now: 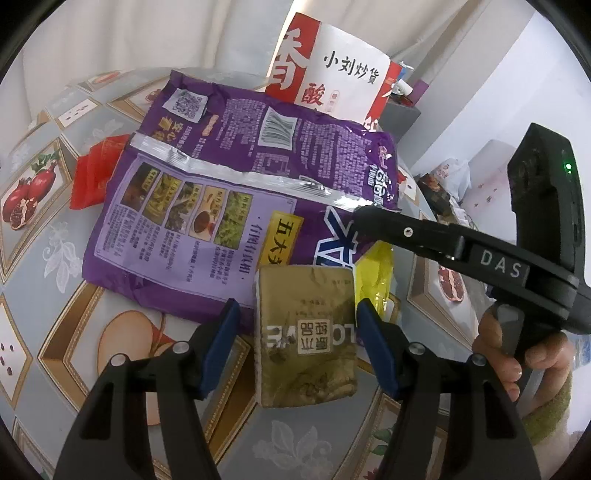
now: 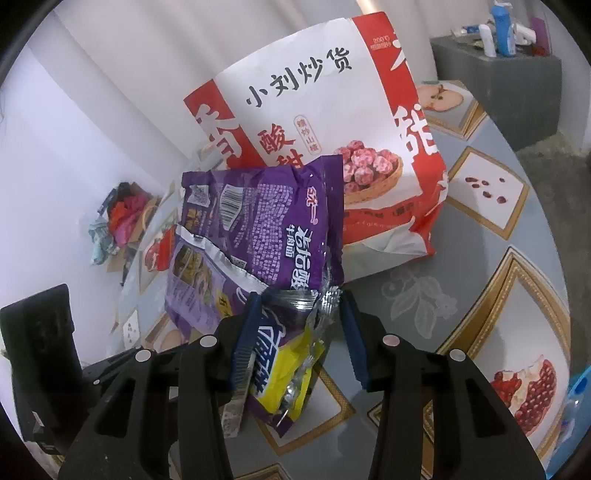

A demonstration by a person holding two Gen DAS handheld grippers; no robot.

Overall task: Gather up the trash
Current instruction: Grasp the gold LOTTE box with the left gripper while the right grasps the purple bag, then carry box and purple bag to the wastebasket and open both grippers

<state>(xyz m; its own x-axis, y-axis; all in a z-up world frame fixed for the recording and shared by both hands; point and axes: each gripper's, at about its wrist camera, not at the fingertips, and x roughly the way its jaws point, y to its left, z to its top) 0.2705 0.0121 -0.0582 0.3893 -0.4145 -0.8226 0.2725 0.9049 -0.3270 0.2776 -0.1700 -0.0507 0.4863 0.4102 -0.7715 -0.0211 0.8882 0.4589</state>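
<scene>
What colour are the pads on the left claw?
Dark blue pads; the left wrist view shows them best.

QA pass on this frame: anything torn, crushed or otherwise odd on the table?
Yes. The purple snack bag is ripped open, its jagged silver inner edge showing across the middle. The olive-gold pack between the left gripper's open fingers looks crumpled. Nothing visibly spilled.

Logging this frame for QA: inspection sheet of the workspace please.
Surface: fruit-print tablecloth, mostly covered near the centre.
Job's things: torn purple snack bag; gold packet; yellow wrapper; red wrapper; upright red-and-white bag.
Clutter: bottles on grey cabinet.
Grippers: left hand-held gripper open, straddling the gold packet; right hand-held gripper open around the purple bag's edge.
Cables: nothing seen.
Surroundings: white curtain; clothes pile.
</scene>
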